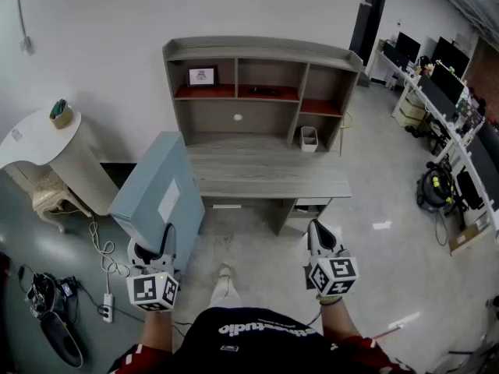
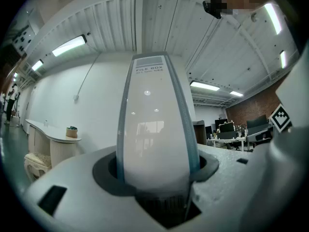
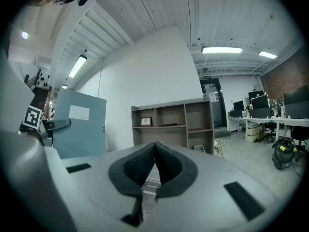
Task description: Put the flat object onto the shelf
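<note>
Carrying the box (image 1: pixel 152 197) toward the shelf (image 1: pixel 261 92).
Left claw (image 1: pixel 150 249) clamps the box, seemingly by its spine, upright above it; right claw (image 1: pixel 318 236) pinched shut, empty. Keep it plumb; shelf well ahead.

The file box (image 1: pixel 156 197) covers the left end of the counter (image 1: pixel 265 174). On the shelf (image 1: pixel 261 53), the framed picture (image 1: pixel 202 75) and a dark item (image 1: pixel 263 90) are too small to identify. The small print on the file box label (image 2: pixel 149 69) is unreadable.
</note>
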A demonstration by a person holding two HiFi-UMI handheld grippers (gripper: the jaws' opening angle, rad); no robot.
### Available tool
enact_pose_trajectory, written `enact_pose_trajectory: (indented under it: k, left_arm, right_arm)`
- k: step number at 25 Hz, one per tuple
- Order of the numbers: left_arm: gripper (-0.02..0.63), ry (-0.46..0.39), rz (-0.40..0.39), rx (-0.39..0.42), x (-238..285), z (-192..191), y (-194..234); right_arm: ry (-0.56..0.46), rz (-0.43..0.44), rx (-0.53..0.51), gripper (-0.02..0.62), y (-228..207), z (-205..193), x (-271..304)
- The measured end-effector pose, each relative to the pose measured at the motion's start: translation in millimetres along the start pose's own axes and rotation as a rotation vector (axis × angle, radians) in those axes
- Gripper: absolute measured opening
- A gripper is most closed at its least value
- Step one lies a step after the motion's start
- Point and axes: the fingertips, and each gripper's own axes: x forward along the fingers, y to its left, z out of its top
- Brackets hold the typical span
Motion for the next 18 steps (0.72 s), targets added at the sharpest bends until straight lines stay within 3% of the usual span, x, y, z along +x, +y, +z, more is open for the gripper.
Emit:
enact_pose_trajectory:
  k: [14,18]
  left_arm:
    - [0.272,0.007,0.012,0.011,1.3,-2.6,12.0]
    - [0.272,0.006,0.010,0.007,3.7,-1.6,12.3]
  right_arm:
    - [0.016,0.020,-0.028,-0.008,14.7,-2.9,13.5]
    - [-0.022,0.012,-0.012,-0.006,13.4,2.7,15.6]
